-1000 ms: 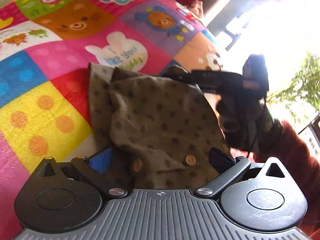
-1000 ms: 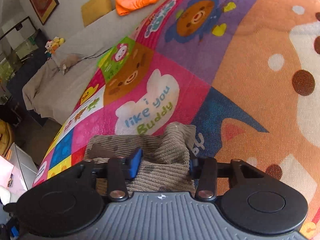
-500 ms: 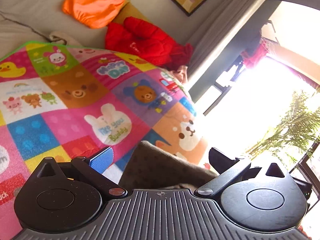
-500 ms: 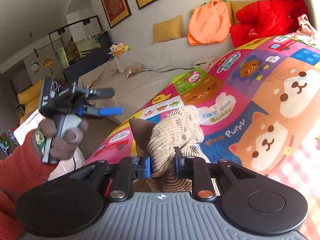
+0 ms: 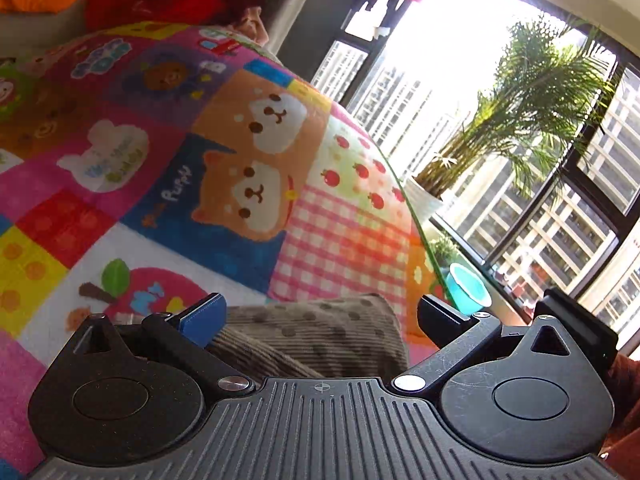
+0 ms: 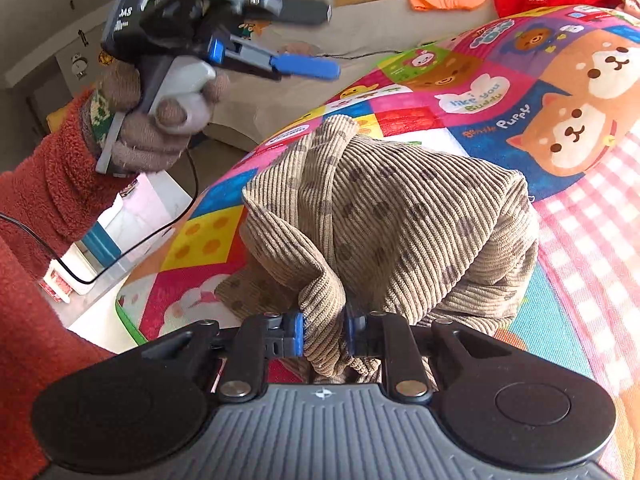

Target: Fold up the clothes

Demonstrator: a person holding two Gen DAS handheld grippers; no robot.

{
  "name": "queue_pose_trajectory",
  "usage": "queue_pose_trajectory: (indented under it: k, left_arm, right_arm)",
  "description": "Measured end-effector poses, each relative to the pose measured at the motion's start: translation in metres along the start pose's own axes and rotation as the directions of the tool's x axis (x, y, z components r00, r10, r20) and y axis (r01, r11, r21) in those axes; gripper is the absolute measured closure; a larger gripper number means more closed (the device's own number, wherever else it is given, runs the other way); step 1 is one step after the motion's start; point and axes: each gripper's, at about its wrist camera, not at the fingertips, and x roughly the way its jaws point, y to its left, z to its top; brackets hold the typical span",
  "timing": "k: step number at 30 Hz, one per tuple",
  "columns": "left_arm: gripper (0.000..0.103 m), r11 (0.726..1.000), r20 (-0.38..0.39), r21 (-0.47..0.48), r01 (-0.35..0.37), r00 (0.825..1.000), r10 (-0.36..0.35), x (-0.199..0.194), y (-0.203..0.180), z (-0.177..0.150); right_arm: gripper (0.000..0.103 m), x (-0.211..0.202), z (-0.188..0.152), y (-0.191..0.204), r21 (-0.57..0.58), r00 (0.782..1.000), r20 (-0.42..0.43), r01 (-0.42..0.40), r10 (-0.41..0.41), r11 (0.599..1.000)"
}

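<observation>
In the left wrist view, our left hand-held gripper point(image 5: 320, 316) stood spread wide, its blue pad point(image 5: 202, 314) and dark finger clear of the dotted corduroy garment point(image 5: 320, 336), which lay low between them over the patchwork play mat point(image 5: 248, 184). Beyond the mat's right edge we saw a potted palm point(image 5: 520, 100) by the bright window. In the right wrist view, our right hand-held gripper point(image 6: 324, 334) was closing, its blue pads pinching a bunched fold of the same garment point(image 6: 400, 224), whose bulk heaped on the mat point(image 6: 580, 128). At far left, a gloved hand point(image 6: 152, 132) held the other gripper point(image 6: 328, 40) aloft, spread and empty.
</observation>
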Motion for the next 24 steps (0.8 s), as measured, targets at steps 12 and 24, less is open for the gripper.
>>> queue_pose_trajectory:
  k: [12, 24]
  left_arm:
    - [0.0, 0.996, -0.238, 0.068, -0.05, 0.969, 0.065, -0.025, -0.011, -0.105]
    - [0.0, 0.931, 0.126, -0.362, 0.052, 0.992, -0.006, -0.061, 0.062, -0.061]
  right_arm:
    - [0.043, -0.061, -0.021, 0.007, -0.028, 0.981, 0.092, 0.173, -0.17, 0.984]
    - [0.039, -0.086, 0.004, -0.007, 0.102, 0.936, 0.304, 0.15, -0.174, 0.983]
